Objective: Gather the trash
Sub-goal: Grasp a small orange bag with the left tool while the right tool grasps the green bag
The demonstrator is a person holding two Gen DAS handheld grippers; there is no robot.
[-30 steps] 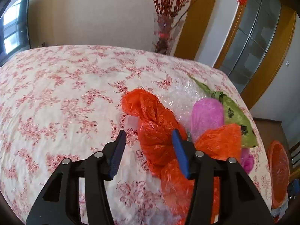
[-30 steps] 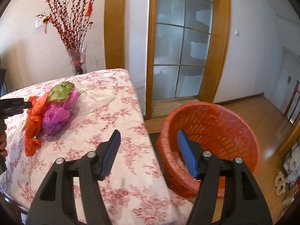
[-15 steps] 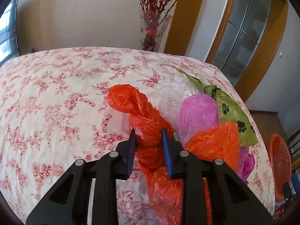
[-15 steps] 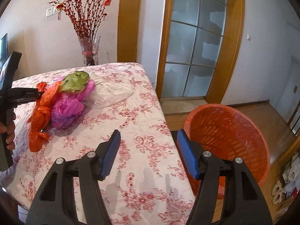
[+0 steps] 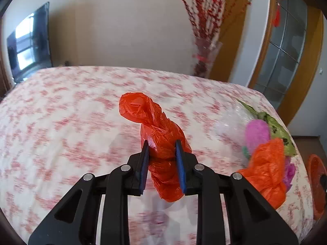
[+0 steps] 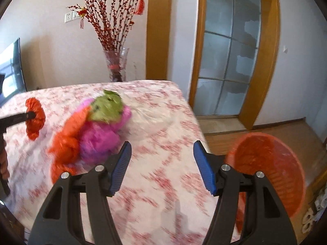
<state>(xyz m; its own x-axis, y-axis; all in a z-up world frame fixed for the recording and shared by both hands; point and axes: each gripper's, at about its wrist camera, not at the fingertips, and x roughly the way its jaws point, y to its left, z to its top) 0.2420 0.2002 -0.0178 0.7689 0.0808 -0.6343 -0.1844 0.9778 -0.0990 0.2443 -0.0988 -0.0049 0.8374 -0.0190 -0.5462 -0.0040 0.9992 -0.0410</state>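
Gripping the red bag (image 5: 161, 143) mid-body, left tool (image 5: 162, 159) clamped and holding it above the bench (image 5: 61, 122); right tool (image 6: 162, 167) spread apart, empty. Risk: thin slick plastic could slip out en route to the basket (image 6: 267, 171), which sits on the floor well apart.

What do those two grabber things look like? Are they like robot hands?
Not really like hands. Both the left gripper and the right gripper are matte black plastic frames with triangle-shaped cut-outs, a bit like big clamps. Each has two jaws lined with ribbed blue pads, and round silver rivets at the joints. No cables or writing show on them.
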